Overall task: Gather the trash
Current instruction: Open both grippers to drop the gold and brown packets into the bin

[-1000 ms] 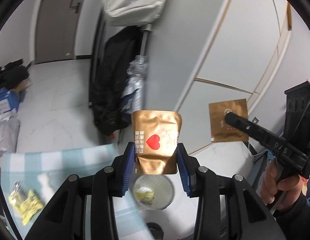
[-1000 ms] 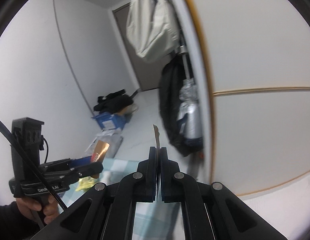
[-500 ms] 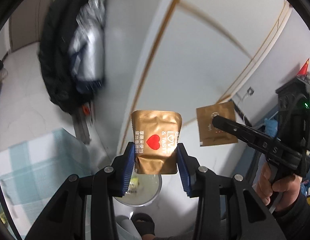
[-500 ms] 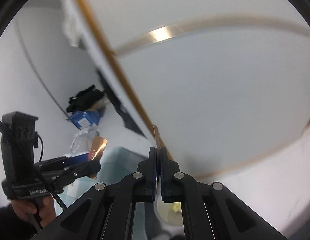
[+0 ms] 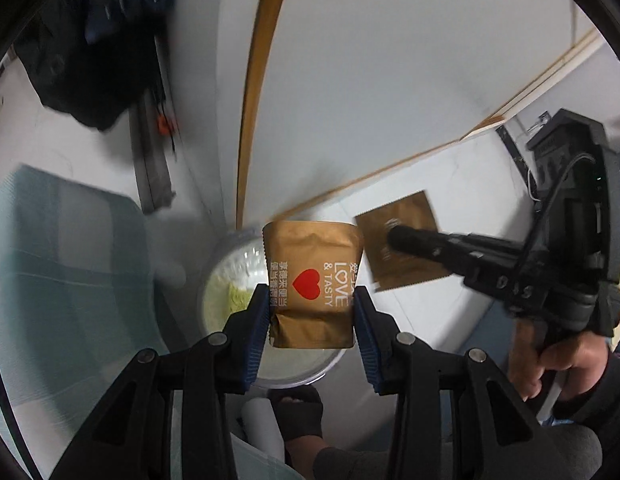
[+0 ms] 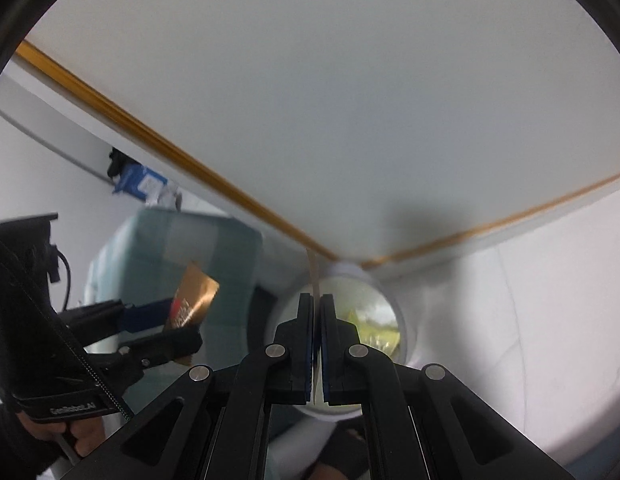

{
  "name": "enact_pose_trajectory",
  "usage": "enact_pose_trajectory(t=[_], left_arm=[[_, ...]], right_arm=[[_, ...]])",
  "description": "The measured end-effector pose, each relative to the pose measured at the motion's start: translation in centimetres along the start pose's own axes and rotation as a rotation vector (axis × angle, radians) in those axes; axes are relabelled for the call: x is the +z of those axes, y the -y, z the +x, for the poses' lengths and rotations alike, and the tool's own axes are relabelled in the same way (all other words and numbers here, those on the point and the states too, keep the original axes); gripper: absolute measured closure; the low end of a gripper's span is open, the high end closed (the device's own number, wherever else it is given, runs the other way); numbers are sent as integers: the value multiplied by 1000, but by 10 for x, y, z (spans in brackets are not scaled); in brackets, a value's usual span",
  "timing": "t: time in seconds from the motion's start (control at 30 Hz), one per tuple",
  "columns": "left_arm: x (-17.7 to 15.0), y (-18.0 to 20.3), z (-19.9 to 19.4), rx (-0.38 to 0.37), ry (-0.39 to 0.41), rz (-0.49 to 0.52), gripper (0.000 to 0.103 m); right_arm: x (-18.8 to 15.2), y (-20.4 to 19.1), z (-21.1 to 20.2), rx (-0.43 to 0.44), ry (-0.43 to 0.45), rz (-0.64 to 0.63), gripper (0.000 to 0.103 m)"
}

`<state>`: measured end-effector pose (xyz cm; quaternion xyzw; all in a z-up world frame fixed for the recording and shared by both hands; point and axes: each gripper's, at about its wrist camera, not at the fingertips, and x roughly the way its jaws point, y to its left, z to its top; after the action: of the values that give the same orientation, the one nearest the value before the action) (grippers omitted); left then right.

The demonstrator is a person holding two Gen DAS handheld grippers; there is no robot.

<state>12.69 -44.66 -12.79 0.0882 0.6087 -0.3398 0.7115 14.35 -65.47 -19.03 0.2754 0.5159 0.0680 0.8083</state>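
Left gripper [image 5: 310,316] jaws clamped on a gold heart-printed pouch [image 5: 312,280], right gripper [image 6: 316,316] jaws pinching a flat gold sachet [image 5: 402,246] edge-on, both held above a white trash bin [image 6: 402,320] with yellow-green wrappers inside, beside a white gold-trimmed wall [image 6: 350,100].

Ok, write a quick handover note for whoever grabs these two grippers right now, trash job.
Left gripper: shut on the gold heart wrapper, held above the trash bin.
Right gripper: shut on the flat gold packet, seen edge-on in its own view, also over the bin.
Done: both pieces picked up; yellow wrappers already in the bin.
Left: release both into the bin, then check the table for more.
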Motion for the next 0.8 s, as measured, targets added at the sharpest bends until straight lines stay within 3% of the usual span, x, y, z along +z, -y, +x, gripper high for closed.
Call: enact_pose_trajectory(t=[0.07,0.33,0.5,0.67,0.8], left_arm=[[-3,-1,14,33,-41,-15,67],[-7,-31,67,-19,-216,-197,67],[-15,-47,84,-63,-272,-326,67],[-17,-47,90,-88,-304,-357,67],[-23,-56,94,-119,-330,-452,67]], right_arm=[[-11,18,21,41,-39,48,101],[-35,45,84,29,-153,143,101],[-47,55,98,32,-184,193,100],[-54,56,108,-6,-219,213,100],[-59,54,111,-19,-243,208,98]])
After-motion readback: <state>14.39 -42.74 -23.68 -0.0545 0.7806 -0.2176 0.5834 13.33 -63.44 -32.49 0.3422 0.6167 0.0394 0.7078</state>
